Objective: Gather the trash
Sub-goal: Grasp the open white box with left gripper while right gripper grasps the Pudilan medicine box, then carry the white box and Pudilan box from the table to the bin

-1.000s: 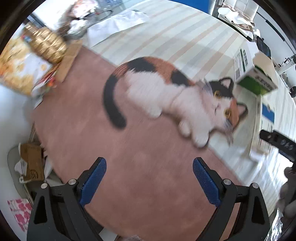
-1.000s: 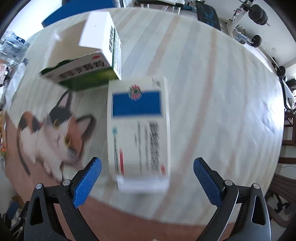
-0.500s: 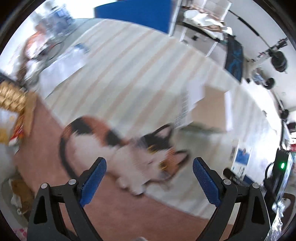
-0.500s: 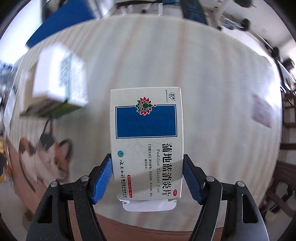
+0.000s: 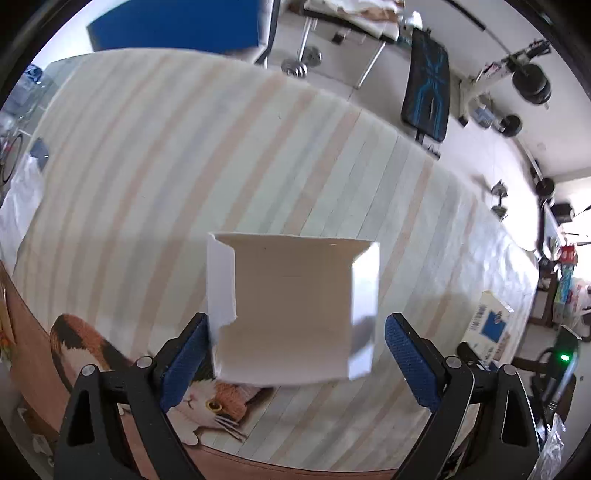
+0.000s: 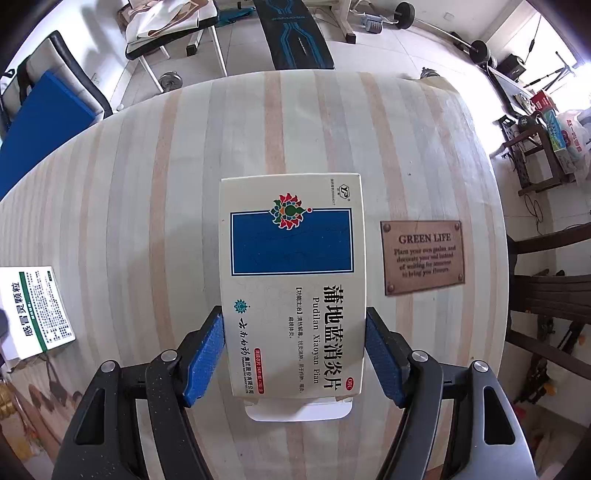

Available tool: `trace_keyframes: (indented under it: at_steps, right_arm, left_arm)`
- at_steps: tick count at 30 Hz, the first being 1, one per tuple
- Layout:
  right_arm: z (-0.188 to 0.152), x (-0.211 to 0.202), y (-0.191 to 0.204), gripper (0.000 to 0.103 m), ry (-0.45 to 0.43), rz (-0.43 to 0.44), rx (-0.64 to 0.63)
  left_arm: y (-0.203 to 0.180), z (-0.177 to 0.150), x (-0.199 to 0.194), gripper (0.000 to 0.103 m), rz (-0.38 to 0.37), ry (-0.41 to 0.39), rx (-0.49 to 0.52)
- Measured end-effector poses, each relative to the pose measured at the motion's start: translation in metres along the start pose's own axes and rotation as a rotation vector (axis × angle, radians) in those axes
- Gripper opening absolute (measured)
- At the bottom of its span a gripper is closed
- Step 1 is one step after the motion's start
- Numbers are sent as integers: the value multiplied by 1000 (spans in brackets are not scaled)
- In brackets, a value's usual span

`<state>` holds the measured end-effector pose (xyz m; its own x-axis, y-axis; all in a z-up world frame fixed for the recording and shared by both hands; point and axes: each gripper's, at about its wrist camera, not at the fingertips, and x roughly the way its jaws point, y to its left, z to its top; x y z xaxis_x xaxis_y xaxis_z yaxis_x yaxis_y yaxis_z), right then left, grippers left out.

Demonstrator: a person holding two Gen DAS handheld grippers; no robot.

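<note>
At the far left of the striped worktop [image 5: 155, 155] lies the printed picture of a calico cat [image 5: 207, 398], partly on the pink-brown area of the cloth. Over it the left gripper [image 5: 293, 350] hangs with its blue fingers [image 5: 184, 354] spread wide, and between them stands an open white carton [image 5: 291, 306], its empty inside turned to the camera and its flaps unfolded. The left finger touches the torn side flap of the carton, while the right finger is apart from the other side, so the fingers are open and not pressing it. From the right wrist view the same carton [image 6: 37, 314] shows its printed green and white side near the left edge of the worktop. Further to the right, the right gripper [image 6: 295, 354] has its fingers closed on a flat medicine box [image 6: 293, 280], white with a blue rectangle, a coloured flower mark and the words "Pudilan Xiaoyan Pian". Both blue fingers [image 6: 205, 354] press against the long sides of the near half of the box, and a white flap sticks out at its near end. I cannot tell if the box is lifted or rests on the cloth. Just to the right of the box, a brown "GREEN LIFE" plaque [image 6: 423, 256] is printed on the cloth. Behind the worktop there are a blue panel [image 6: 44, 122] and a black weight bench [image 6: 291, 33] on the tiled floor.
</note>
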<state>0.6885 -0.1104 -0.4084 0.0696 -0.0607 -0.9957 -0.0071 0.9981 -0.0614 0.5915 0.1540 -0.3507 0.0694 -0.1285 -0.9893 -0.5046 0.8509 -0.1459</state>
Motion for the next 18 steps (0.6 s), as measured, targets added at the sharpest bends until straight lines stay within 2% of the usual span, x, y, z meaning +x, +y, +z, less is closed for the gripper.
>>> trace_keyframes:
  at_steps: [5,8,18]
  right_arm:
    - [16,1,23,74,2,0,-18]
    - [15,8,28,74,2,-3,-25]
    - [2,3,24,74,-9,17,-52]
  left_arm:
    - [-3,4,19,93,45,11,7]
    - [-6,-1,19,87,50,-19,15]
    - [-7,-26,-2,85,88,-128,45]
